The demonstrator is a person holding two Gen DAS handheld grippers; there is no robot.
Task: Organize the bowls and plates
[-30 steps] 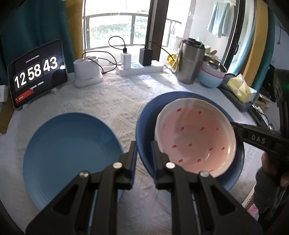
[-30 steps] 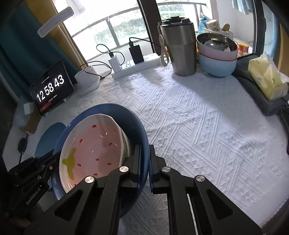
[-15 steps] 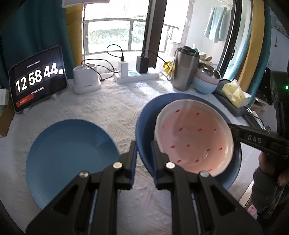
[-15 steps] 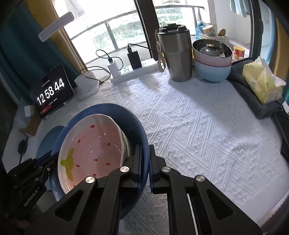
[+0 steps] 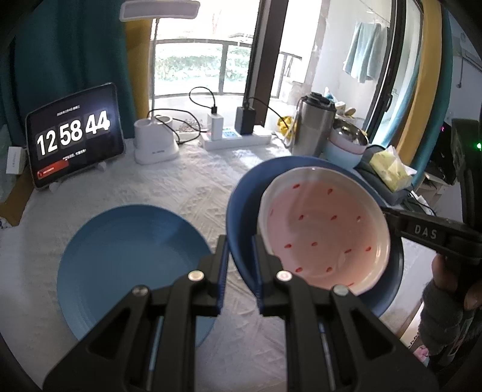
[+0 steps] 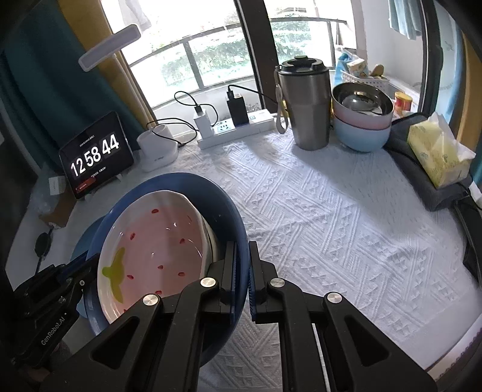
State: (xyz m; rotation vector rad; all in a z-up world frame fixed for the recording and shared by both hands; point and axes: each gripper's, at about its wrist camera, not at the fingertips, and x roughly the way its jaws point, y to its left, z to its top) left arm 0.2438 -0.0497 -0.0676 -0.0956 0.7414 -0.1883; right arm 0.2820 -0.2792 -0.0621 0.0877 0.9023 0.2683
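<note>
The dark blue plate (image 5: 241, 211) with the pink strawberry bowl (image 5: 325, 232) sitting in it is carried above the worktop (image 6: 346, 217), just to the right of the light blue plate (image 5: 129, 265) that lies flat on the cloth. The left gripper (image 5: 239, 256) has its jaws clamped on the dark blue plate's near-left rim, and the right gripper (image 6: 244, 271) has its jaws clamped on the opposite rim, so the load hangs between two thin edge grips. The main risk, as I judge it, is the bowl: it rests loose and already sits off-centre toward the right gripper's side, so any tilt from one hand rising faster than the other could slide it over the rim. A smooth glazed rim could also slip out of either pair of pads if the hands drift apart or twist against each other. Set down too hard on the light blue plate, the pieces could chip. Compared with a second ago, the pair has been raised a little: more of the lamp (image 5: 159, 6) and window shows, the light blue plate looks farther below, and the clock tablet (image 5: 73, 135) has ticked from 43 to 44
</note>
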